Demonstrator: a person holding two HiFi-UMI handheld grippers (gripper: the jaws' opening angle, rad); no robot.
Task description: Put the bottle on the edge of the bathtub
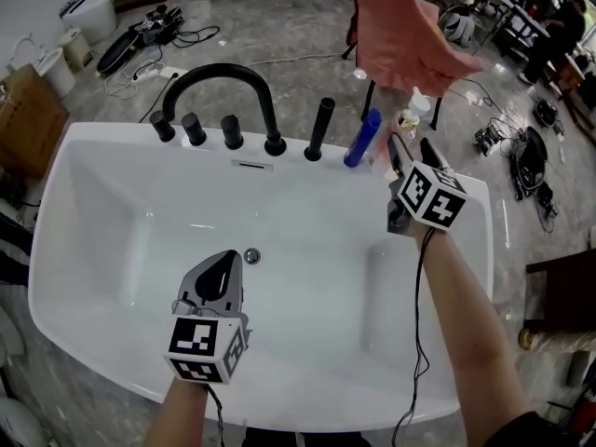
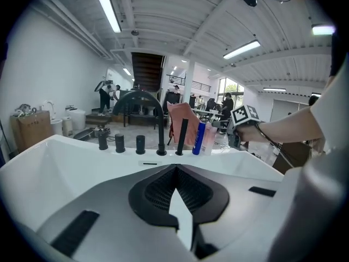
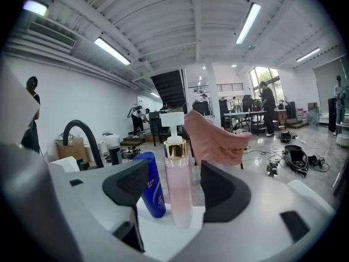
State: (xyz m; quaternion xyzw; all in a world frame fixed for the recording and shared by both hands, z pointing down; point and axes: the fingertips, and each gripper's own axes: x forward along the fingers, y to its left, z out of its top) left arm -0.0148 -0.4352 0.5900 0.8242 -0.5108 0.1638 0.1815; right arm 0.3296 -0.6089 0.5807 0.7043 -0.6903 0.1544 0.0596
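1. Head view – the white bathtub fills the frame, with a black faucet and a row of black knobs along its far rim. A blue bottle stands on that rim to the right of the knobs. The right gripper hangs over the rim just beside it. Only a pale pink smear of the pink pump bottle shows by the jaws, too hidden here to judge. The left gripper hovers over the tub's basin, well apart from both bottles. A pink towel hangs beyond the tub.

2. Left gripper view – the jaws meet at their tips with nothing between them, so this gripper is closed and empty. Across the basin, the pink pump bottle and the blue bottle stand side by side on the far rim, touching or nearly so.

3. Right gripper view – the jaws stand apart with the pink pump bottle upright between them, its base on the white rim. A gap shows on the right side of the bottle, and the left jaw does not appear to press it – the gripper reads as open around the bottle, not clamped. The blue bottle stands just to its left.

4. Progress, as a judgement – the placing looks done, as the bottle is upright on the tub's edge and seems to stand unaided. What remains is to draw the right gripper back without tipping it.
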